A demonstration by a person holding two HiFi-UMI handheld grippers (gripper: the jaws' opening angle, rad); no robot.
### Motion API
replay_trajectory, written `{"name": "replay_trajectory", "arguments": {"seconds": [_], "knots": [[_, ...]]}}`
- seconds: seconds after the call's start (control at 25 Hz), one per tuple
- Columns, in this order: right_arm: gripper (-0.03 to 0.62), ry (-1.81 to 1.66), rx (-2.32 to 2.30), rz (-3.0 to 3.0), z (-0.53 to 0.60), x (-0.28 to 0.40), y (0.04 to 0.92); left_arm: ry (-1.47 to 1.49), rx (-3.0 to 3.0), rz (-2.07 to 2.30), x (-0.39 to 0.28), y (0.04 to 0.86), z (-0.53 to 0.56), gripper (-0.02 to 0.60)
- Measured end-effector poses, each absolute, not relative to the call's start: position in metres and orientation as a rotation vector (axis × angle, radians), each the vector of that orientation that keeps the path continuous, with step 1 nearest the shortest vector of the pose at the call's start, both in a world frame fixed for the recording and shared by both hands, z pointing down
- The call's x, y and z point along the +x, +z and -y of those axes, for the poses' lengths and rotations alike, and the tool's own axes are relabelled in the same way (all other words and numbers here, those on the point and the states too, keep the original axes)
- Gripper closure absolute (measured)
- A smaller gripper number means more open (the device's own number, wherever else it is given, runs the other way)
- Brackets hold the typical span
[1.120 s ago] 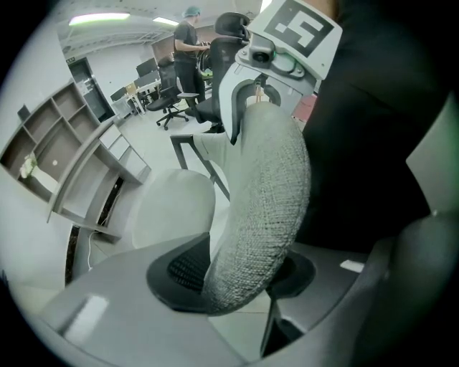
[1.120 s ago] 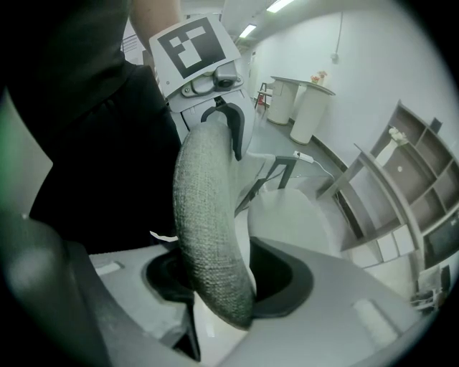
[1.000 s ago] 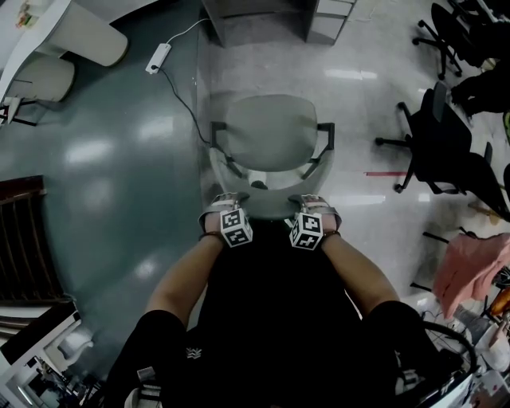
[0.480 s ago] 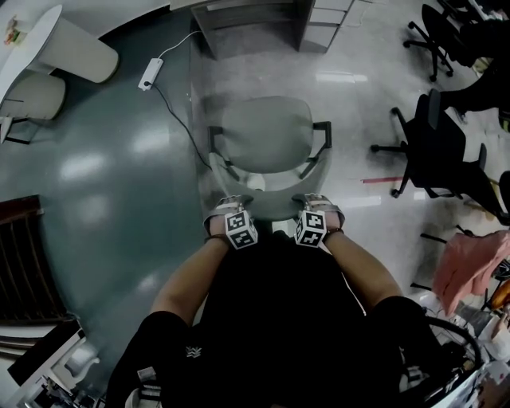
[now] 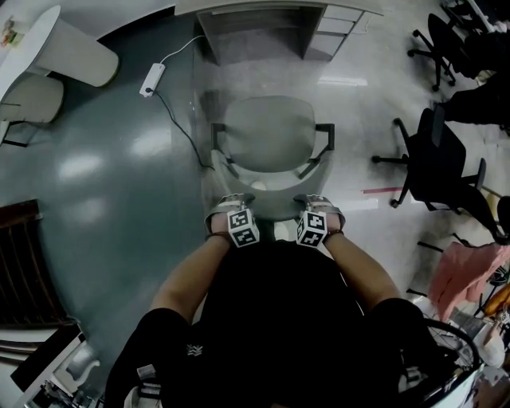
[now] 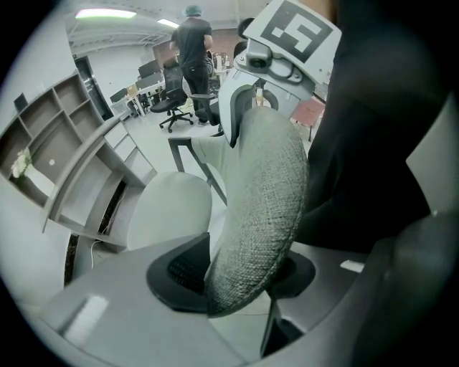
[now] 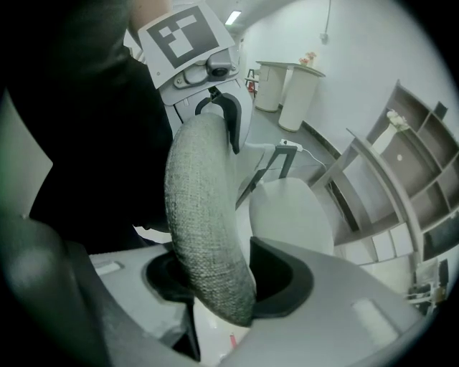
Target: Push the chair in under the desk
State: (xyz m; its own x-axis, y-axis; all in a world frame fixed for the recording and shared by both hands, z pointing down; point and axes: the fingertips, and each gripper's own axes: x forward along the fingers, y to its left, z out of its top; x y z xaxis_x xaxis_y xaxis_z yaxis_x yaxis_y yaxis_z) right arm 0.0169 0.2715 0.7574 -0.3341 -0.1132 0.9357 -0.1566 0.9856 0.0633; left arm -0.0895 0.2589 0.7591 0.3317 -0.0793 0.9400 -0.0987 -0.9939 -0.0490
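A grey fabric office chair [image 5: 267, 131] with black armrests stands in front of me, its seat facing the grey desk [image 5: 263, 9] at the top of the head view. My left gripper [image 5: 229, 209] holds the left part of the backrest's top edge. My right gripper [image 5: 317, 207] holds the right part. In the left gripper view the woven backrest [image 6: 258, 208] fills the gap of the left gripper [image 6: 237, 287], touching both pads. The right gripper view shows the backrest [image 7: 204, 215] wedged the same way in the right gripper [image 7: 222, 283].
A white power strip [image 5: 151, 80] with its cable lies on the floor left of the chair. Black office chairs [image 5: 434, 155] stand at the right, with a pink cloth [image 5: 462, 275] below them. A round white table [image 5: 76, 52] is at upper left. A person [image 6: 192, 36] stands far off.
The chair and both grippers have moved forward toward the desk. The power strip has slid back past the chair, and more of the desk shows at the top.
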Motion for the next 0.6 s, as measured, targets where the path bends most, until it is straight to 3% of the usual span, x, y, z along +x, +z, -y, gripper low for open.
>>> {"name": "replay_trajectory", "arguments": {"seconds": [0.6], "knots": [[0.414, 0.086, 0.253, 1.870, -0.169, 0.004, 0.758, 1.802, 2.570, 0.103, -0.104, 0.758, -0.153, 0.393]]}}
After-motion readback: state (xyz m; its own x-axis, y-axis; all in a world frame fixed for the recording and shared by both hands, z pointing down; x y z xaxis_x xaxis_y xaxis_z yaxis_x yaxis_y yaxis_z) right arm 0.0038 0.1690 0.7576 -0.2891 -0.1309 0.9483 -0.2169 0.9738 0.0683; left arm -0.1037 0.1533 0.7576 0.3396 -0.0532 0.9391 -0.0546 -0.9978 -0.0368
